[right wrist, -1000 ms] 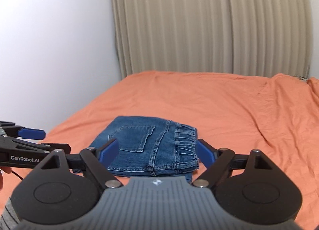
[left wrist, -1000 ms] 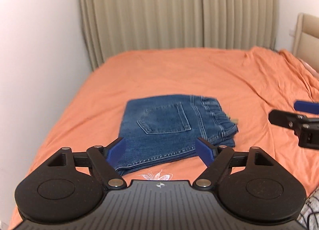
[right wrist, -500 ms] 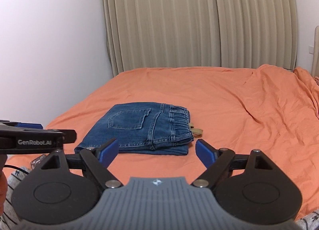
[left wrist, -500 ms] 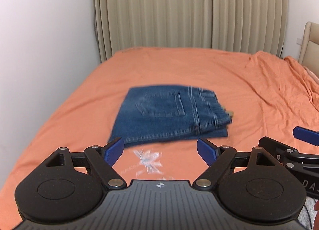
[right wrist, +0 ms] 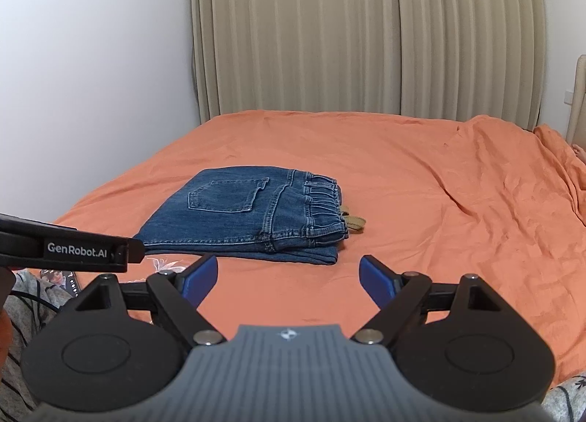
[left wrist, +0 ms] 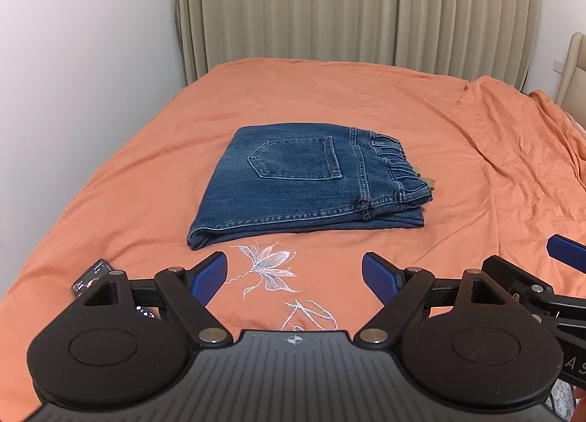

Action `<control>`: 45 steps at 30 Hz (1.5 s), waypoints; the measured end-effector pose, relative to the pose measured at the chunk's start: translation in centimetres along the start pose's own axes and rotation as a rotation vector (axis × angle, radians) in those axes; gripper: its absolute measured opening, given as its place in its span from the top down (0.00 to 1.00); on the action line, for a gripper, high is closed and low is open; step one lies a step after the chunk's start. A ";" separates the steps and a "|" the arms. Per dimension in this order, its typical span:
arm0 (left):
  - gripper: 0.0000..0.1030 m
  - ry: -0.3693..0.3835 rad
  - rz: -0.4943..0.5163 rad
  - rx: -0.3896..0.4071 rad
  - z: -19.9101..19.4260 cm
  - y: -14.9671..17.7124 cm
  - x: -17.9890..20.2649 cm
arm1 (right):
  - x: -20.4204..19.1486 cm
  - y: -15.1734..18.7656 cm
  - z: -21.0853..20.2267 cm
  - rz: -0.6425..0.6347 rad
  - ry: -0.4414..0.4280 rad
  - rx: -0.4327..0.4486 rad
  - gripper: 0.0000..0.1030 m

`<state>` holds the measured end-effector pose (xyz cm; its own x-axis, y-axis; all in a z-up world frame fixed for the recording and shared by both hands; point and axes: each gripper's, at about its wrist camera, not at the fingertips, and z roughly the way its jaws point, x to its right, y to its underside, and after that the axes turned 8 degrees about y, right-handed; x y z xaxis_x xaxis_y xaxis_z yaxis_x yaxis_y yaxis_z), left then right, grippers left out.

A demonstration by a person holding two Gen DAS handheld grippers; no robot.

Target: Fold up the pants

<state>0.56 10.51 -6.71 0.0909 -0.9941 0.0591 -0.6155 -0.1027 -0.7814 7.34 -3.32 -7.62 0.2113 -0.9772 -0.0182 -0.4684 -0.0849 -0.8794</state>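
The blue denim pants (left wrist: 307,180) lie folded into a compact stack on the orange bed sheet (left wrist: 366,100), back pocket up, elastic waistband to the right. They also show in the right wrist view (right wrist: 249,217). My left gripper (left wrist: 295,275) is open and empty, held back from the pants' near edge. My right gripper (right wrist: 287,277) is open and empty, also short of the pants. The right gripper's fingers show at the left view's right edge (left wrist: 564,250); the left gripper's body shows at the right view's left edge (right wrist: 66,248).
A phone (left wrist: 91,275) lies on the sheet near the front left. Beige curtains (left wrist: 348,8) hang behind the bed and a white wall (left wrist: 73,56) runs along its left. A headboard (left wrist: 575,70) is at far right. White flower embroidery (left wrist: 267,268) marks the sheet.
Both grippers have pulled back and away from the folded pants, which now sit farther off. Both stayed open and empty. The pants have not moved.
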 end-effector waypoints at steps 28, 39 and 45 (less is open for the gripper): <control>0.06 -0.001 0.036 -0.013 -0.4 -0.4 1.0 | 1.1 0.1 0.1 0.039 -0.012 0.007 0.22; 0.06 0.002 0.039 -0.013 -0.7 -0.4 1.1 | 1.2 0.1 -0.2 0.054 -0.026 0.015 0.22; 0.06 -0.002 0.050 -0.017 -0.8 -0.4 1.2 | 1.4 0.2 -0.2 0.073 -0.035 0.008 0.22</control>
<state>0.27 9.35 -5.81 0.0609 -0.9980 0.0193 -0.6324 -0.0536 -0.7728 7.36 -4.77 -7.67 0.2071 -0.9734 -0.0985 -0.4764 -0.0124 -0.8791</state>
